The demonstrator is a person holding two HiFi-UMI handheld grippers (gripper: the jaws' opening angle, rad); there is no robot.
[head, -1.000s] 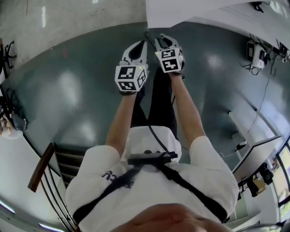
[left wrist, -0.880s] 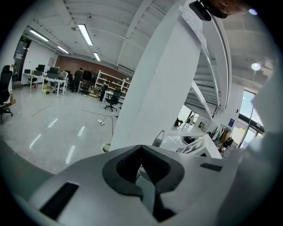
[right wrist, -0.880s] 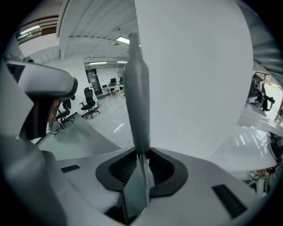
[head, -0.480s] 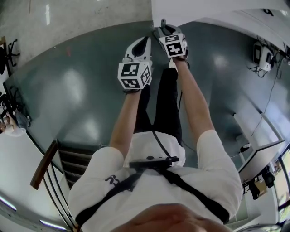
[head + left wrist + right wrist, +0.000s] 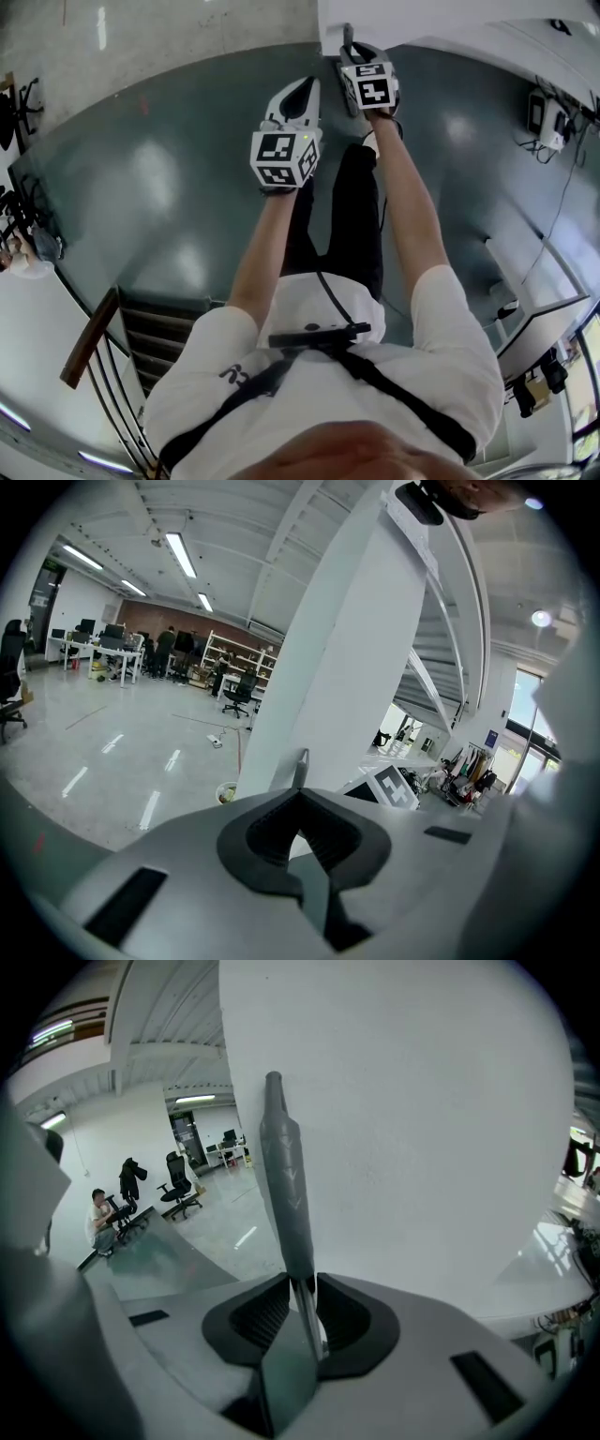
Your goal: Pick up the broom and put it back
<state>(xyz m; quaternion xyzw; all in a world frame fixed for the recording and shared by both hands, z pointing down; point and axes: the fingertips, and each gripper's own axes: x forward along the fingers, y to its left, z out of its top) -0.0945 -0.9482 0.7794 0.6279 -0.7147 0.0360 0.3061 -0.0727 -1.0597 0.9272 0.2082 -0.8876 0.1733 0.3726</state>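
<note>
The broom shows only as its grey handle (image 5: 286, 1176), standing upright against a white pillar (image 5: 403, 1129). My right gripper (image 5: 302, 1283) is shut on the lower part of that handle. In the head view the right gripper (image 5: 352, 54) reaches to the foot of the pillar (image 5: 422, 19), and the handle (image 5: 348, 37) pokes up past it. My left gripper (image 5: 298, 94) hangs a little nearer and to the left, over the dark floor, shut with nothing in it. From the left gripper view (image 5: 300, 799) the handle's tip (image 5: 301, 764) shows just beyond the jaws. The broom's head is hidden.
The floor (image 5: 169, 187) is glossy dark grey-green. A wooden handrail and stair treads (image 5: 89, 342) lie at lower left. Cables and a small device (image 5: 544, 112) sit at right beside white partitions (image 5: 525, 291). Office chairs and a seated person (image 5: 98, 1208) are far off.
My right gripper has carried the broom handle farther out, up to the white pillar. The left gripper has barely shifted.
</note>
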